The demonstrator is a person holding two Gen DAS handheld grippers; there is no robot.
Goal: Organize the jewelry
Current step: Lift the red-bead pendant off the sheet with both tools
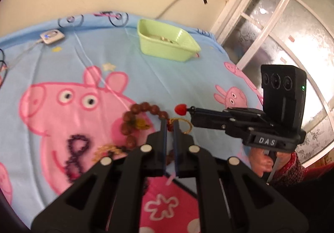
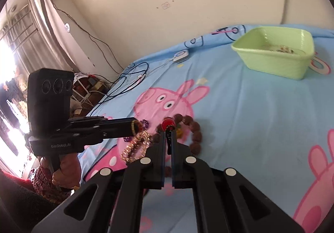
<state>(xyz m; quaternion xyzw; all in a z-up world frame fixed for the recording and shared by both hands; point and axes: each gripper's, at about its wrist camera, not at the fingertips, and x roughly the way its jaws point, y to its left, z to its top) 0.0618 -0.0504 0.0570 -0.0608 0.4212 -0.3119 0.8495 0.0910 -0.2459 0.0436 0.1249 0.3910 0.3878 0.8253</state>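
Note:
My left gripper [image 1: 170, 123] is shut on a thin gold bangle [image 1: 183, 126] with a small red bead, just above the blue blanket; it also shows in the right wrist view [image 2: 135, 126]. My right gripper [image 2: 168, 132] is shut on a dark hair clip with a red strawberry charm [image 2: 168, 122]; the charm also shows in the left wrist view [image 1: 180, 109]. A brown bead bracelet [image 1: 135, 120] lies under both grippers. A gold chain [image 2: 135, 145] and a dark purple bead strand [image 1: 76, 152] lie to its left. A green basket [image 1: 167, 44] holding jewelry stands at the far side.
A white charger puck [image 1: 51, 37] with cables lies at the blanket's far left. The bed edge and a glass door [image 1: 281, 30] are to the right. A wall runs behind the bed. The person's hands hold both gripper handles at the near corners.

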